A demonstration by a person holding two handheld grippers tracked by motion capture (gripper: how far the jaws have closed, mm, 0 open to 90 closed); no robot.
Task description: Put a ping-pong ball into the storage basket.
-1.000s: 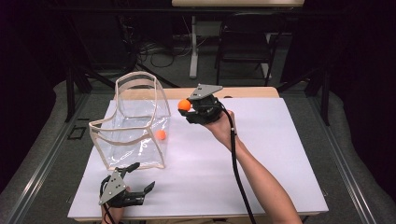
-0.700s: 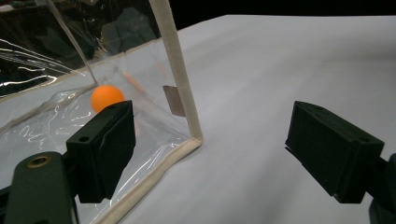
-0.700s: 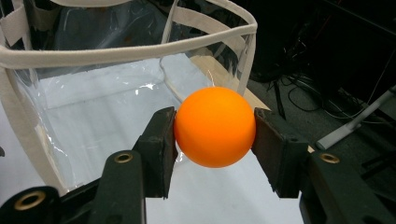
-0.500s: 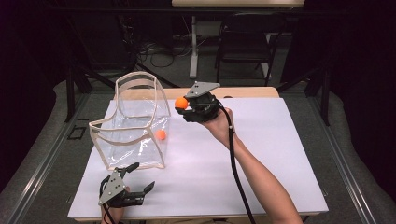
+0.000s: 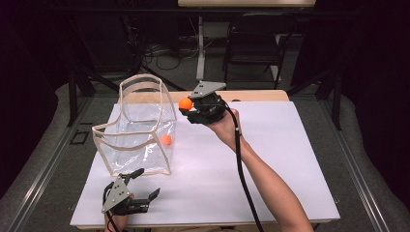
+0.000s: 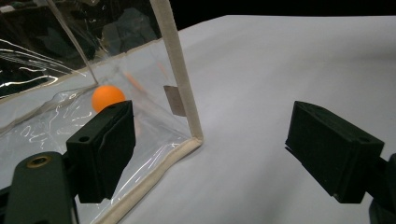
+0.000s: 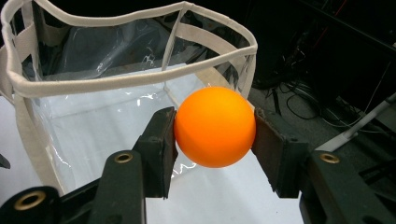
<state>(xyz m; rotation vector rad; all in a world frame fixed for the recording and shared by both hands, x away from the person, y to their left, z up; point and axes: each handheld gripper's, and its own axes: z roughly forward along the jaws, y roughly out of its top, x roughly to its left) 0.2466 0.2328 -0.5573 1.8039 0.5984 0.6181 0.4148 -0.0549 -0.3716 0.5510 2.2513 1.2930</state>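
1. Between the right gripper's (image 7: 215, 140) two black jaws sits an orange ball (image 7: 215, 126), pinched on both sides; in the high view this held ball (image 5: 185, 103) hangs just beside the upper right edge of the clear bag (image 5: 140, 130), above the table and not yet over the opening.
2. Beyond those jaws, in the right gripper view, the bag's cream-trimmed rim (image 7: 140, 79) stands open and upright; the mouth gapes toward the ball.
3. Inside the bag a second orange ball (image 5: 166, 139) already lies on its floor, near the right wall; the left gripper view shows the same ball (image 6: 108, 97) through the clear plastic.
4. The left gripper (image 5: 126, 195) rests at the near edge of the white table (image 5: 270, 159), jaws spread wide and holding nothing; the bag's near corner (image 6: 194, 135) lies between them but untouched.
5. Judged from this, one ball is in and one is on its way; what seems left is to carry the held ball over the rim and let it drop; no further balls lie on the table.
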